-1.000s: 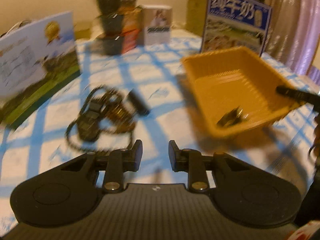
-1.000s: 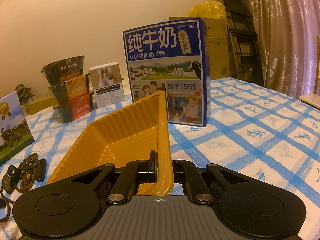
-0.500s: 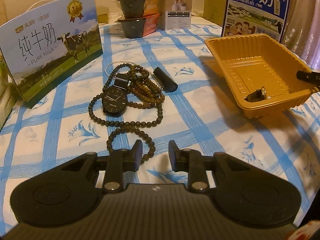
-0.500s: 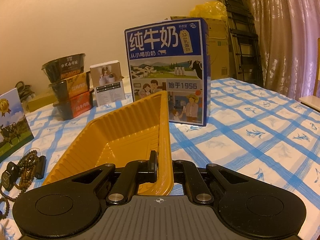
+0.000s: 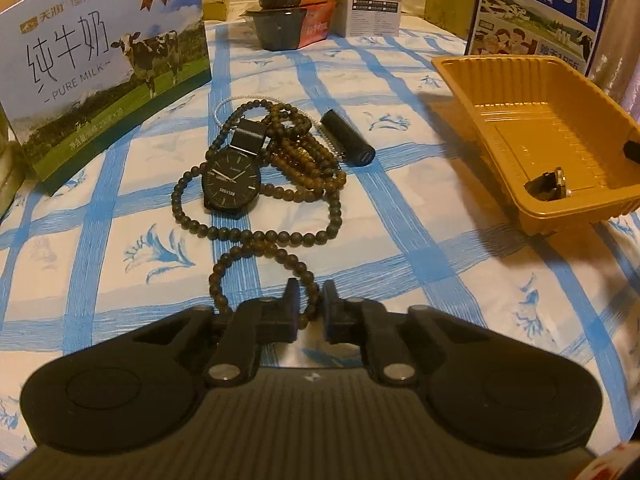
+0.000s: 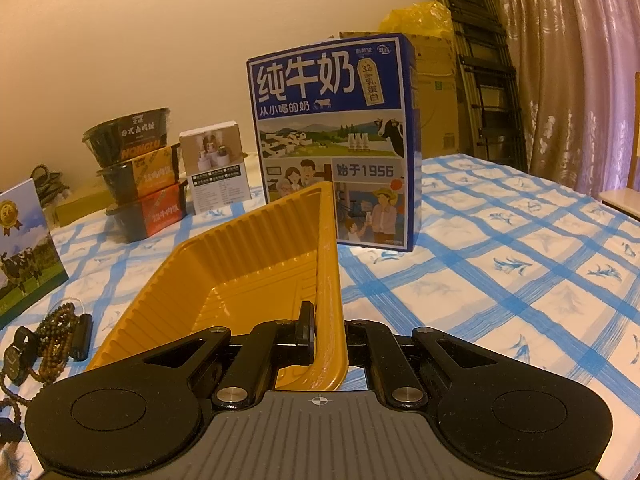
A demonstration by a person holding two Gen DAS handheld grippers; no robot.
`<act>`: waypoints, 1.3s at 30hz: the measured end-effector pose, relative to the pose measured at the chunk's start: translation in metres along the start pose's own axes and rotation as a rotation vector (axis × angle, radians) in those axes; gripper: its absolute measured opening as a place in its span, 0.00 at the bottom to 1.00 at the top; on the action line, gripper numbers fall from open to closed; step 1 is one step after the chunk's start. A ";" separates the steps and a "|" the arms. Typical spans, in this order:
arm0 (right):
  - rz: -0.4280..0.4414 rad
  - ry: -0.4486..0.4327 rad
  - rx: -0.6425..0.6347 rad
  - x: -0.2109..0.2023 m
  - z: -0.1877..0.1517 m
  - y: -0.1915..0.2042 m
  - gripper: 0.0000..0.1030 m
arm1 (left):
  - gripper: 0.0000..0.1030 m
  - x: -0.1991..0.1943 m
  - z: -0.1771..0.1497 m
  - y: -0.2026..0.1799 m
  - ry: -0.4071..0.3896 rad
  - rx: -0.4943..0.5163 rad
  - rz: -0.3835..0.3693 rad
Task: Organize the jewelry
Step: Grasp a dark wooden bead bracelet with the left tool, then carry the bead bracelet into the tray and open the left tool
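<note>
My left gripper (image 5: 309,307), narrow, straddles the bead necklace (image 5: 256,236) at twelve o'clock; pinch squarely. My right gripper (image 6: 329,334) clamps the tray (image 6: 224,276) wall.

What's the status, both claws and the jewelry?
Left claw closing around bead necklace. Right claw shut on tray wall. Watch lies on the beads, may drag.

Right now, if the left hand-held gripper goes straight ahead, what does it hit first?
The left hand-held gripper would probably meet the bead necklace first; its nearest loop already lies between the fingers.
</note>
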State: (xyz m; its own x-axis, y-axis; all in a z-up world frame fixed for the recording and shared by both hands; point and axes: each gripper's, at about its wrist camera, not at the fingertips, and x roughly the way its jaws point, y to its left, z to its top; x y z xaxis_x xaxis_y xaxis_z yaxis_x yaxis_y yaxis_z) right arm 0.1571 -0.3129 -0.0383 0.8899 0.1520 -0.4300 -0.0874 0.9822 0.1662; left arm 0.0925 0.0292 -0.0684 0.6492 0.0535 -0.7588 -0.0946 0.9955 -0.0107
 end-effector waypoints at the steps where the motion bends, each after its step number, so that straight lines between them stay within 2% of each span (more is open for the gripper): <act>1: 0.000 0.000 -0.001 0.000 0.000 0.000 0.06 | 0.06 0.000 0.000 -0.001 -0.001 0.006 0.004; 6: 0.000 0.001 -0.001 0.000 0.000 0.000 0.06 | 0.06 -0.008 0.003 -0.003 -0.011 0.014 -0.010; 14: 0.005 -0.001 -0.002 0.000 0.000 0.003 0.06 | 0.06 -0.043 0.025 -0.011 -0.110 0.026 -0.064; 19: 0.009 0.000 -0.007 0.000 0.002 0.007 0.06 | 0.06 -0.061 0.041 -0.025 -0.172 0.039 -0.124; 26: 0.011 0.001 -0.028 0.000 0.006 0.012 0.06 | 0.06 -0.069 0.066 -0.060 -0.226 0.062 -0.247; 33: 0.018 0.008 -0.030 0.000 0.009 0.014 0.06 | 0.06 -0.053 0.088 -0.107 -0.219 0.070 -0.400; 39: 0.020 0.015 -0.019 0.001 0.009 0.013 0.06 | 0.06 -0.032 0.092 -0.141 -0.171 0.080 -0.484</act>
State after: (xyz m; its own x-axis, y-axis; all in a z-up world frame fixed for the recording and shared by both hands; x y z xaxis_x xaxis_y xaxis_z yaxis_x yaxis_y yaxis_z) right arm 0.1607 -0.3012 -0.0281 0.8809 0.1730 -0.4405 -0.1134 0.9808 0.1584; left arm 0.1543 -0.1060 0.0174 0.7188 -0.4090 -0.5622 0.3004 0.9120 -0.2795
